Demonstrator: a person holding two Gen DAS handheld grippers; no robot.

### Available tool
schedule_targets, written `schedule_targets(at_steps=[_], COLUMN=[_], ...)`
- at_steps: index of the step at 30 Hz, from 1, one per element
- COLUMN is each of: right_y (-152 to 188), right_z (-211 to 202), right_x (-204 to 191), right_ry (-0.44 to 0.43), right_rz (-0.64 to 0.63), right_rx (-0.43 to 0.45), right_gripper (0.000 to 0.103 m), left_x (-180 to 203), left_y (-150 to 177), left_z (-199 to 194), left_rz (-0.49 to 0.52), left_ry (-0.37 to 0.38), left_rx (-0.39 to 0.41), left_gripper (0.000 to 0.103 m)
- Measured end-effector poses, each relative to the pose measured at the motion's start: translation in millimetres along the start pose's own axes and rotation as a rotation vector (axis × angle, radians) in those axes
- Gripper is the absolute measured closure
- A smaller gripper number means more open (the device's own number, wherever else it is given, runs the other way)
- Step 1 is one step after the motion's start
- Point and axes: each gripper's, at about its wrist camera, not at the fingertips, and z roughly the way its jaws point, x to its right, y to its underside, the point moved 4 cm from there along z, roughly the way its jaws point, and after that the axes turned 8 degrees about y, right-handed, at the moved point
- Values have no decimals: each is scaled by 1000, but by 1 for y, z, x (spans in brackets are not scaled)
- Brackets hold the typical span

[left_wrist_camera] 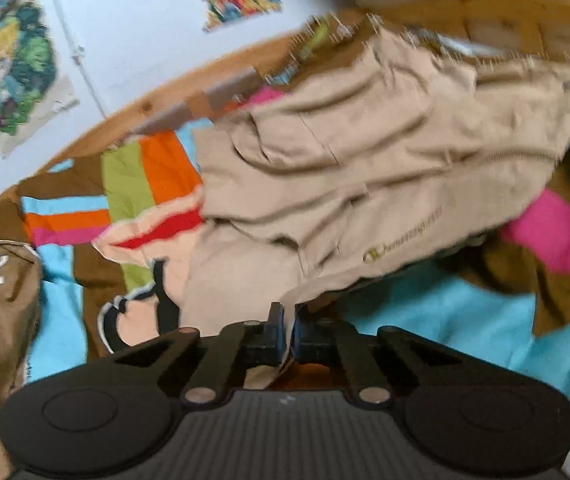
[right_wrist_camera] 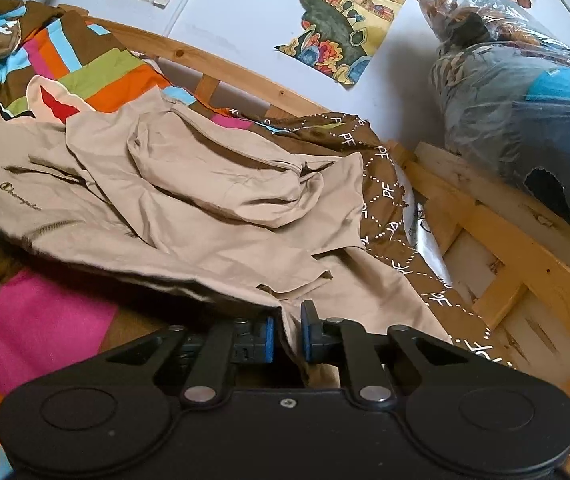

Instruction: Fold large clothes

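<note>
both grippers clamped on the near hem of the beige garment, left gripper and right gripper, rest bunched on the striped bedspread; left view blurry, probably thin bite, hem could slip mid-fold.

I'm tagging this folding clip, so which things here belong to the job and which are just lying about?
Part of the job:
- beige garment
- left gripper, shut on its edge
- right gripper, shut on its edge

Just lying about:
- colourful bedspread
- brown patterned cloth
- plastic-wrapped bundle
- wall pictures
- wooden bed frame
</note>
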Motion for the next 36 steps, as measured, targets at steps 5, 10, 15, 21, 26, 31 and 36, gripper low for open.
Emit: schedule_targets(at_steps=[5,10,15,21,26,31,36], right_y=[-5,-23,-43,-70,-106,-132,-129], right_z=[-15,-52,-118,-168,-127,-40,53], right_x=[-2,-6,-1,16,38,52,69], right_ry=[37,85,47,-48,-129,-158,-228], right_rz=[-17,-89,-140,-227,-128,-1,190], right_rx=[44,75,94,112,77,18,-97], right_gripper=[96,99,99,99,98,94,74], left_x=[-24,-55,-74,-95,-123,-132,-126], left_y=[-3,-7,-16,-50,-102,-142,-143], left_z=[-41,-91,-139,-134,-73,21,125], left_rz=[-79,-173,-160,-153,-149,-110,-161], left_ry=[9,72,140,174,124,61,36], left_rx=[101,134,127,131,104,39,-66], left_gripper=[101,101,101,101,101,100,100])
